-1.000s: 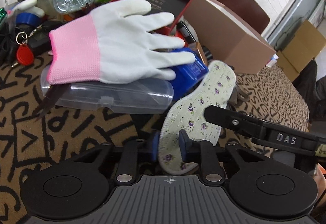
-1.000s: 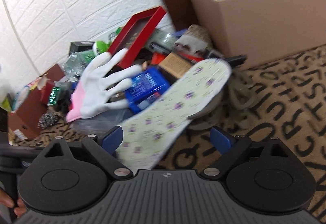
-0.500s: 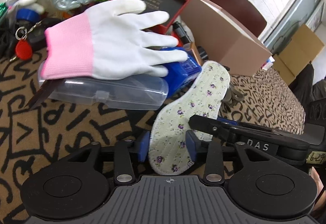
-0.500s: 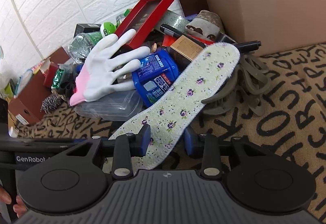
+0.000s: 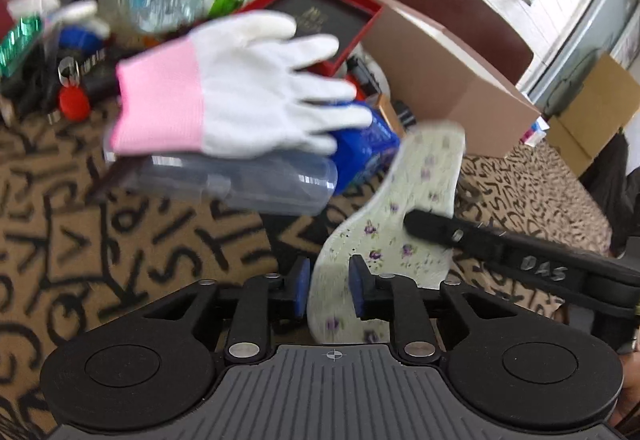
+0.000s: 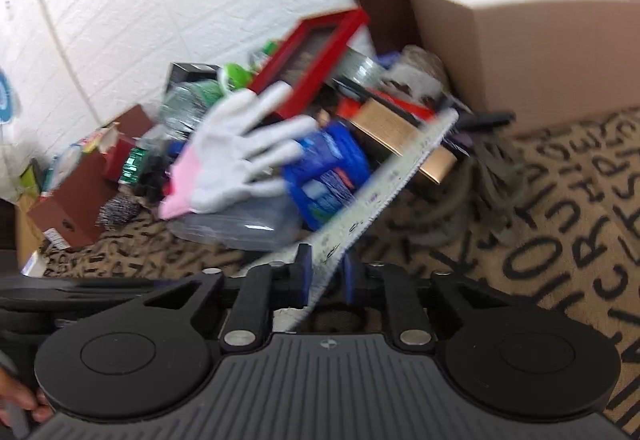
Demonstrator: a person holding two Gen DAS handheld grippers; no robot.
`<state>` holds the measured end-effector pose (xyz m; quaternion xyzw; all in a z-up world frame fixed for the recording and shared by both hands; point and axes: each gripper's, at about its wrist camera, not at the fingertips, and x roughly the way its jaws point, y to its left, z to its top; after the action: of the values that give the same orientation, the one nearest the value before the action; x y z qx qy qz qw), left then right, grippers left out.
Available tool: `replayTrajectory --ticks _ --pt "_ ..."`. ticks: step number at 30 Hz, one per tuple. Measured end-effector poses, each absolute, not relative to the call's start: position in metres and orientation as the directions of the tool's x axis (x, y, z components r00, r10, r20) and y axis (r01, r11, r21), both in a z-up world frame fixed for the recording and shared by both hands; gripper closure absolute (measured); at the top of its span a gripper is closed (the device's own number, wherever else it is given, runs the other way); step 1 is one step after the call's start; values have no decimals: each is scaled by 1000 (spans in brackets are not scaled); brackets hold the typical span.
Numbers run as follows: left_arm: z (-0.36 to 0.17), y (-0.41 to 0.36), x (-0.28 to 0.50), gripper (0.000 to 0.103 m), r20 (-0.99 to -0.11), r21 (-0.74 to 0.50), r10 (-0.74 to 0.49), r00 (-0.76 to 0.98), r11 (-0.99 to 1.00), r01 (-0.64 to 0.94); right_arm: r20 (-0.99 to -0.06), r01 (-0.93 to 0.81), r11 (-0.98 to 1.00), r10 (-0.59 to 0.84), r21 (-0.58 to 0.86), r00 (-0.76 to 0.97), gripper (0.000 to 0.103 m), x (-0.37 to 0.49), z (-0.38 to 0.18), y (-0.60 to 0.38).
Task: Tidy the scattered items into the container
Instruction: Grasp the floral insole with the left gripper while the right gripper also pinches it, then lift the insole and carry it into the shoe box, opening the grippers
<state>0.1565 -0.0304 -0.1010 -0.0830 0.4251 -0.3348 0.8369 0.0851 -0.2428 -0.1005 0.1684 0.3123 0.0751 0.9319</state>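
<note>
Both my grippers on the floral insole, above the lettered cloth.

My left gripper (image 5: 329,290) is closing on the heel end of the insole (image 5: 404,224); my right gripper (image 6: 326,278) is closing on it edge-on, pads touching it. Its long axis runs from my fingers up and away, toe pointing toward the brown box (image 6: 532,52). It hangs beside the white glove (image 5: 248,88), lying on the clear case (image 5: 240,184).

Bare patterned cloth (image 6: 560,240) lies open on the near right, up to the cardboard box (image 6: 532,52). To the left, a heap blocks passage: white glove (image 5: 240,88), clear case (image 5: 240,180), blue packet (image 6: 328,168), red frame (image 6: 312,52).
</note>
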Motion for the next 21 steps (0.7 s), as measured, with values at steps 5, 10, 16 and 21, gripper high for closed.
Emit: replayTrajectory --ticks 5,10,16,21 --pt "-91 -31 141 91 -617 -428 -670 413 726 538 -524 -96 936 273 340 807 96 77 -82 -230" --pt "-82 -20 131 30 -602 -391 -641 475 756 525 -495 -132 933 294 336 818 99 76 -69 -223" --pt "-83 -21 122 11 -569 -405 -682 460 719 565 -521 -88 922 289 376 803 99 85 -76 -225" --pt "-97 -47 125 9 -608 -401 -689 395 695 597 -530 -82 920 291 382 796 99 87 -79 -224"
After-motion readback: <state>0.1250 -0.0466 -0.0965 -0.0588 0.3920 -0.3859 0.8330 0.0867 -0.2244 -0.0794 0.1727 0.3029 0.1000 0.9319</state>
